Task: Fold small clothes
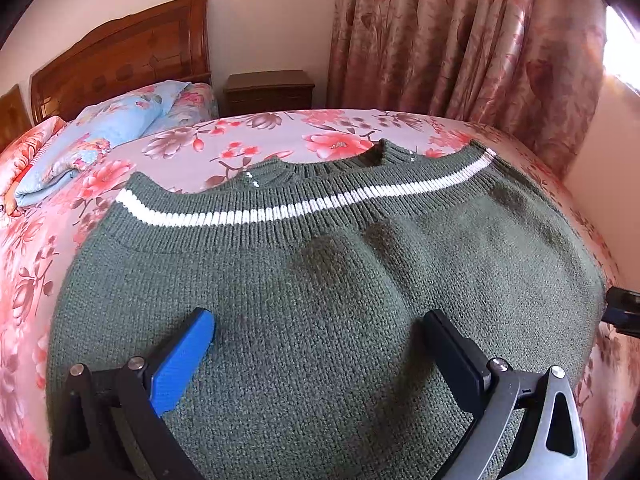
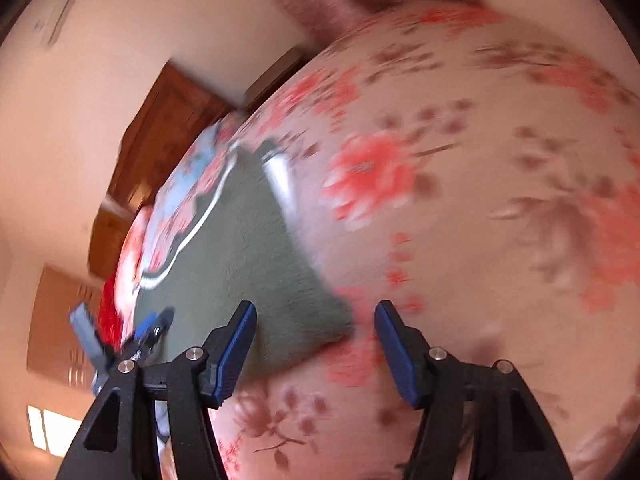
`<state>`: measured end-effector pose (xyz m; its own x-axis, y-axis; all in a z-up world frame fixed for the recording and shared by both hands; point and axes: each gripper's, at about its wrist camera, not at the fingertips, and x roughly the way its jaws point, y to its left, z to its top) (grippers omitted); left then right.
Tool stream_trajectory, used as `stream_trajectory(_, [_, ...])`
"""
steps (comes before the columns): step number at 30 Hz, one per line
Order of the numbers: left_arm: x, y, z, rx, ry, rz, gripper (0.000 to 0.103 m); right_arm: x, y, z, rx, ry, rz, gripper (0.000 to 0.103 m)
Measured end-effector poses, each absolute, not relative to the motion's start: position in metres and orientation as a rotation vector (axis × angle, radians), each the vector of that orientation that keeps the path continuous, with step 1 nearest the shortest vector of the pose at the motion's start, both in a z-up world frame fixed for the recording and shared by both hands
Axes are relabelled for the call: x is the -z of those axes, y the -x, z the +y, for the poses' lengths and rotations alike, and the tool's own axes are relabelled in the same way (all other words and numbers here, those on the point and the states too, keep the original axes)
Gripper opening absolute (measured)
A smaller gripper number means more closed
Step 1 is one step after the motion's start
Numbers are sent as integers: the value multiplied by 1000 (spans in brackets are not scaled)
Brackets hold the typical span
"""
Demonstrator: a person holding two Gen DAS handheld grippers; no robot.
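The green sweater (image 1: 320, 280) fills the middle and lower part of the left wrist view. Beyond its striped hem, a bare band of floral bedsheet (image 1: 280, 136) lies across the upper centre. At upper left the folded blue quilt (image 1: 100, 136) and headboard (image 1: 120, 56) block the way; the curtain (image 1: 460, 40) closes the upper right. In the blurred right wrist view, open sheet fills the right half.
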<state>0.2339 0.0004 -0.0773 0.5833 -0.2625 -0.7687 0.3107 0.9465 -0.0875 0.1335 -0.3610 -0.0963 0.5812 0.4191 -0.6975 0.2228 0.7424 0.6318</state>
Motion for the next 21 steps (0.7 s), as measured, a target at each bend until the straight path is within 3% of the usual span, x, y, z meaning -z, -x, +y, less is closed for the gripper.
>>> stream_trajectory(2, [77, -233, 1, 336, -58, 886, 103, 96, -141, -348, -182, -724, 995, 71])
stream_trajectory(5, [77, -232, 0, 338, -61, 882, 103, 106, -148, -329, -334, -802, 1037, 70])
stream_trajectory(14, [77, -233, -1, 332, -58, 879, 103, 110, -187, -338, -198, -878, 903, 66])
stream_trajectory(16, [77, -233, -1, 332, -58, 879, 103, 117, -196, -329, -225, -886, 926, 30])
stream_trajectory(21, [77, -231, -3, 362, -82, 880, 103, 92, -160, -319, -266, -764, 797, 25])
